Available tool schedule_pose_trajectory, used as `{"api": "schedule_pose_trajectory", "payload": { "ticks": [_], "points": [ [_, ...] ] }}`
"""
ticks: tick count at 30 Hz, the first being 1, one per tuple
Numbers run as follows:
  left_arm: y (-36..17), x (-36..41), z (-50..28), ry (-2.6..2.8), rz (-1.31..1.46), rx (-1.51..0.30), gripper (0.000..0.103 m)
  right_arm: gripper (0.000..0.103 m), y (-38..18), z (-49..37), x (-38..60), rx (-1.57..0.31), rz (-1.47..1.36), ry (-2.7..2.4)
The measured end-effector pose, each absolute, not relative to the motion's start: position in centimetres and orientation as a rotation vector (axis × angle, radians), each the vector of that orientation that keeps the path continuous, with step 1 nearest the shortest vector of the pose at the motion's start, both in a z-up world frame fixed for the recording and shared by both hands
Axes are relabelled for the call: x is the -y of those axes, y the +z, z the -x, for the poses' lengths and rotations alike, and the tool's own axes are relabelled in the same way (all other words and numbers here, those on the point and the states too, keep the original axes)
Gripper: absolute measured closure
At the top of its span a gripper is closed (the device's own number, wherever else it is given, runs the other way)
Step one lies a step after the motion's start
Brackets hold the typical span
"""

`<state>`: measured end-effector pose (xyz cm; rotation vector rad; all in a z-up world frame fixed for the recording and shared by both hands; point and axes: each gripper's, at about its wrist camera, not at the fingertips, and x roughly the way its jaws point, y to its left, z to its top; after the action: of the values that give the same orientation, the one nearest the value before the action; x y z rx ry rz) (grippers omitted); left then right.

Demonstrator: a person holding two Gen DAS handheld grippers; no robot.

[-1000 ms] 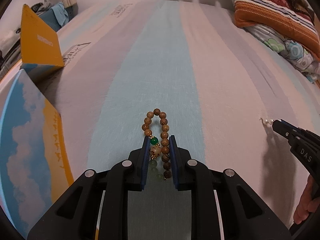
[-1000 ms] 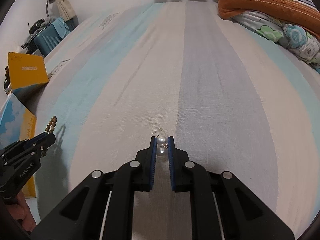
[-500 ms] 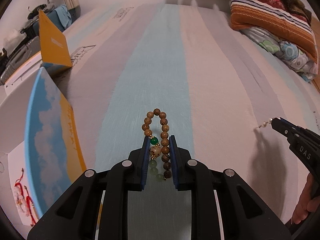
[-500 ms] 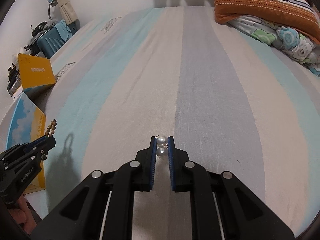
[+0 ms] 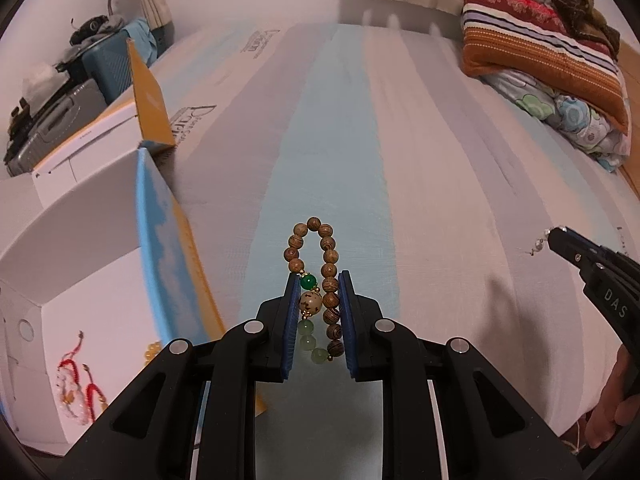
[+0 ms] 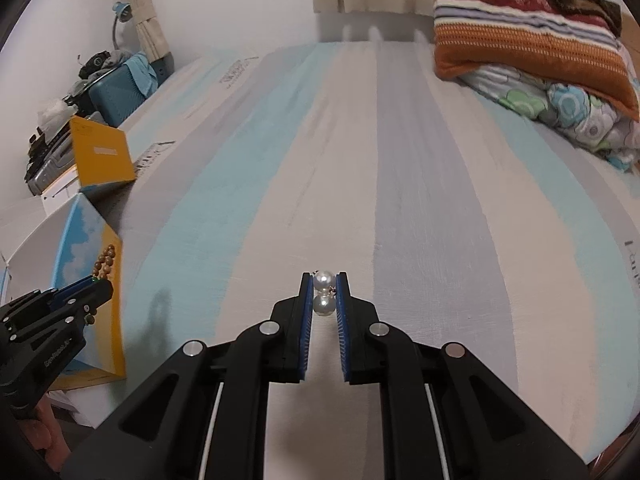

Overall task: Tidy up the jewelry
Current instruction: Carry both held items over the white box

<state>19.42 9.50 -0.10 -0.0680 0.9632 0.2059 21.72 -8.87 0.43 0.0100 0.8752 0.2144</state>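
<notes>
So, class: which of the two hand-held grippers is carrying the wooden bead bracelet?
The left hand-held gripper holds the wooden bead bracelet; the right hand-held gripper grips pearl earrings.

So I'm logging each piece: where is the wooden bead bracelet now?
Left wrist view, centre: the wooden bead bracelet is clamped in the left tongs above the striped bedsheet, right of the open white box.

"DAS" stands on the right gripper (image 5: 560, 240) (bedsheet print unreadable).
</notes>
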Motion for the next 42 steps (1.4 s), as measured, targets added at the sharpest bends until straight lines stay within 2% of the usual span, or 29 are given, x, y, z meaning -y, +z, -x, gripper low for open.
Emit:
{"api": "schedule_pose_trajectory", "payload": {
  "ticks": [9, 20, 34, 42],
  "points": [
    [3.4, -12.0, -16.3, 0.243, 0.076, -0.919, 0.085, 0.092, 4.6, -18.8, 5.5, -0.814, 0.03, 0.264],
    [7.3, -18.4, -11.0, 0.327, 0.114, -0.868, 0.084, 0.092, 8.2, -15.6, -1.6, -0.767, 0.073, 0.35],
    [7.9, -27.4, -3.7, 0.465, 0.195, -0.857, 0.082, 0.092, 9.2, -12.3, -12.8, -0.749, 0.142, 0.487],
    [6.0, -32.2, -0.6, 0.536, 0.256, -0.895, 0.083, 0.092, 8.1, -10.8, -18.6, -0.764, 0.195, 0.566]
  ]
}}
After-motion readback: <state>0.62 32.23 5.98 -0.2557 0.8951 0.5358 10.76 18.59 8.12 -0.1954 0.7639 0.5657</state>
